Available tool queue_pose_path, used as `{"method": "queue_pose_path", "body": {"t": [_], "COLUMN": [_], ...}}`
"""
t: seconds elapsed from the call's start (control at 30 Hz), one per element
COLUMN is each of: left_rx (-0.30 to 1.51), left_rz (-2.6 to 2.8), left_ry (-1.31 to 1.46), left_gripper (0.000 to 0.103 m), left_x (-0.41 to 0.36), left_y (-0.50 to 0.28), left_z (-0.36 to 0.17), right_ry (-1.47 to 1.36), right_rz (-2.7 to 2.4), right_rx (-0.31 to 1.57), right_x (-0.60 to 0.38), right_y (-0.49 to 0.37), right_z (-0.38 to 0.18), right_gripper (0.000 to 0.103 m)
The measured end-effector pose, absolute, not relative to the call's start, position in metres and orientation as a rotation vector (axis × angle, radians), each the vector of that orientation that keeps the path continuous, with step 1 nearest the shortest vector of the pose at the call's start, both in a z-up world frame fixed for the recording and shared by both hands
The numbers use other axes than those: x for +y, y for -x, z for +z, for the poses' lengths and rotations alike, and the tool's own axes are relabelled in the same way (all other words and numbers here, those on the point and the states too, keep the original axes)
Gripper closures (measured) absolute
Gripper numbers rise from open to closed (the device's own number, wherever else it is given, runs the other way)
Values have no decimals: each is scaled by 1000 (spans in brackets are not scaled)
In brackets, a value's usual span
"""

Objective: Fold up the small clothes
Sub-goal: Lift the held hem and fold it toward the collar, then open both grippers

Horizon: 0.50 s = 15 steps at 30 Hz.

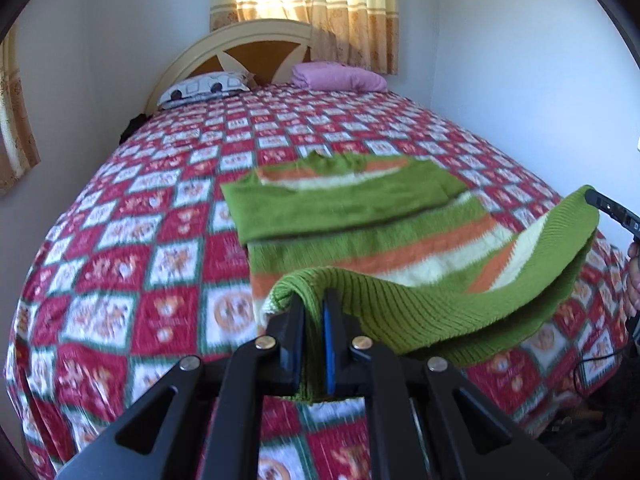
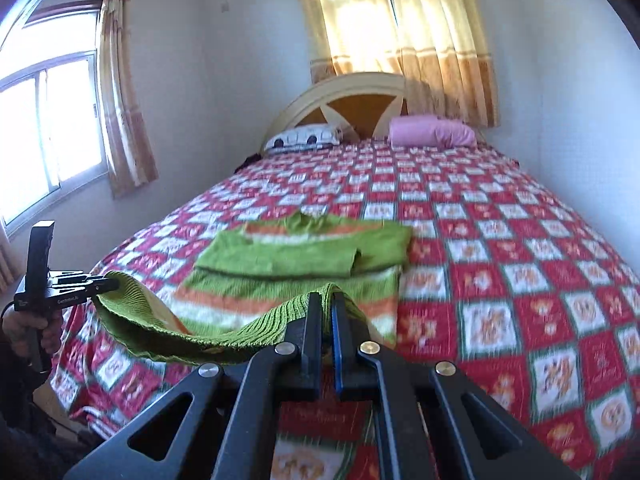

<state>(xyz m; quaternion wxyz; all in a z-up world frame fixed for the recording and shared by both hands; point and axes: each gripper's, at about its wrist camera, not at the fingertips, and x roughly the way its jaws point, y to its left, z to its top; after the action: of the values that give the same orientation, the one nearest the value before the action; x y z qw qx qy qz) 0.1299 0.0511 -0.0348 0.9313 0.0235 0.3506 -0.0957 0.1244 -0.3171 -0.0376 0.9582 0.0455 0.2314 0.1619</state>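
A green knitted sweater [image 1: 352, 208] with orange and cream stripes lies on the bed, its sleeves folded across the chest; it also shows in the right wrist view [image 2: 304, 256]. My left gripper [image 1: 316, 304] is shut on the left corner of the ribbed hem [image 1: 420, 308]. My right gripper [image 2: 325, 304] is shut on the hem's right corner. Both hold the hem lifted above the bedspread, sagging between them. The right gripper [image 1: 596, 200] shows at the left view's right edge, and the left gripper [image 2: 108, 284] at the right view's left edge.
The bed has a red and white checked bedspread [image 1: 140, 240]. A patterned pillow [image 1: 204, 88] and a folded pink blanket [image 1: 340, 76] lie at the headboard [image 1: 224, 44]. White walls close in on both sides. A curtained window [image 2: 52, 132] is on the left.
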Motion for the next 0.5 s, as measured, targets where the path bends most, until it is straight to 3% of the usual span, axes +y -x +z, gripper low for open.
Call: {"method": "queue_pose_path", "body": {"t": [0.5], "left_rx": [713], "left_rz": [-150], "left_ry": [-43], "left_gripper": [94], "left_x": [63], "left_y": [-226], "left_z": [-14], "right_ry": [-51], "right_rz": [280], "right_rx": [437], "right_x": [-312], "right_y": [-215], "right_z": [7], "right_gripper": [100]}}
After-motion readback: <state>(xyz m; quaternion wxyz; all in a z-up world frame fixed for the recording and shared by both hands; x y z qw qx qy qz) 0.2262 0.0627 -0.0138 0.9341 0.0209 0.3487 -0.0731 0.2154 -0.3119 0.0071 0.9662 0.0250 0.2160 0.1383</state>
